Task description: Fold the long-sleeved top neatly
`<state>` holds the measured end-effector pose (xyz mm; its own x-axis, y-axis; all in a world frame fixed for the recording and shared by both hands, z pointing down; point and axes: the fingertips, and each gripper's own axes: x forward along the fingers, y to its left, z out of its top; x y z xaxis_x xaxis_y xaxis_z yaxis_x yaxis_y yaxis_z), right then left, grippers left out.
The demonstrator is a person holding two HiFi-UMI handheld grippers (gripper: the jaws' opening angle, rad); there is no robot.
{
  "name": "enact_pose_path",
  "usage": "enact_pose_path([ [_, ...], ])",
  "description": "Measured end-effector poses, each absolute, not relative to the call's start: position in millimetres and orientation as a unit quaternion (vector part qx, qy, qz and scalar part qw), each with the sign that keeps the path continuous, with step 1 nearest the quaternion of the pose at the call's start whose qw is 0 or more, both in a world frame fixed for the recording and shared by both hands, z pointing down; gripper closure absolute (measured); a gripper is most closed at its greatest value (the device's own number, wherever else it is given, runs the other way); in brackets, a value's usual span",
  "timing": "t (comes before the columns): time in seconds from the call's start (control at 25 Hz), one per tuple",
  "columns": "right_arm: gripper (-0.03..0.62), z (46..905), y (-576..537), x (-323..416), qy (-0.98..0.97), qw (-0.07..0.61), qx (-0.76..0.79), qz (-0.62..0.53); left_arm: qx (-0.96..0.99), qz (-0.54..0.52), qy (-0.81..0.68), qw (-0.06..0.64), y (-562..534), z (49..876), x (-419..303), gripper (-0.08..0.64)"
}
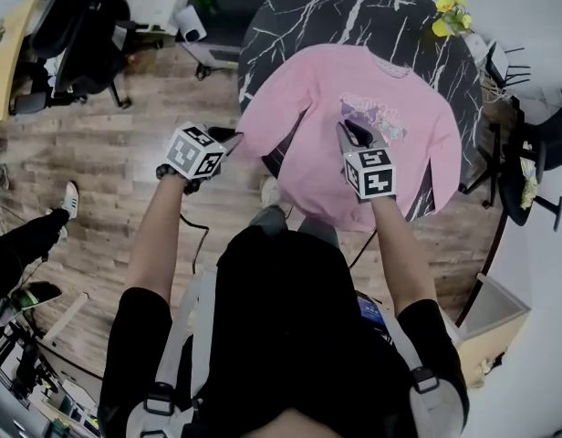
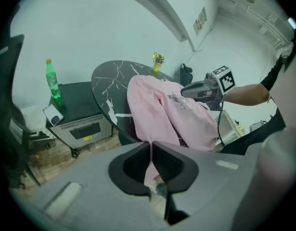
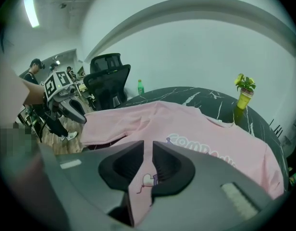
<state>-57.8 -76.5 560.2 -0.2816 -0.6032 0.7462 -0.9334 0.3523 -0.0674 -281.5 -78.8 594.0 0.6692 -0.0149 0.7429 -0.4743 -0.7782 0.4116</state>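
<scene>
A pink long-sleeved top (image 1: 354,144) with a print on its chest lies spread on a round black marble table (image 1: 308,16), and its near edge hangs over the rim. My left gripper (image 1: 234,137) is at the table's left edge, shut on a fold of the top's side (image 2: 157,109); a thin strip of pink cloth runs between the jaws (image 2: 150,143). My right gripper (image 1: 349,128) is over the front middle of the top, shut on its lower edge (image 3: 149,146). The top (image 3: 196,129) stretches away from it across the table. Each gripper shows in the other's view: the right (image 2: 186,91), the left (image 3: 78,114).
A yellow potted plant (image 1: 450,16) stands at the table's far right. A green bottle (image 2: 52,83) sits on a low grey cabinet (image 2: 80,124) left of the table. A black office chair (image 1: 80,35) stands at the far left. A person's foot (image 1: 69,199) rests on the wooden floor.
</scene>
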Motion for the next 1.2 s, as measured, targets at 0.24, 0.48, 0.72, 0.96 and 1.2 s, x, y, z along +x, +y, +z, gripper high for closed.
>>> enact_pose_path([
  [0.24,0.529,577,-86,-87,-0.77,0.312,0.484,0.275,0.853,0.408,-0.202,0.255,-108,542,-284,0.54],
  [0.48,0.529,583,-82,-107,-0.785,0.309,0.457,0.281,0.837,0.449,-0.243,0.198,-121,499,-272,0.54],
  [0.72,0.529,563,-72,-54,-0.787,0.291,0.465,0.283,0.842,0.461,-0.221,0.173,-88,473,-200,0.54],
  [0.96,0.529,549,-48,30,-0.777,0.287,0.484,0.283,0.843,0.478,-0.187,0.159,-41,481,-109,0.539],
  [1.2,0.529,537,-5,98,-0.764,0.272,0.506,0.295,0.833,0.483,-0.2,0.181,-29,504,-35,0.518],
])
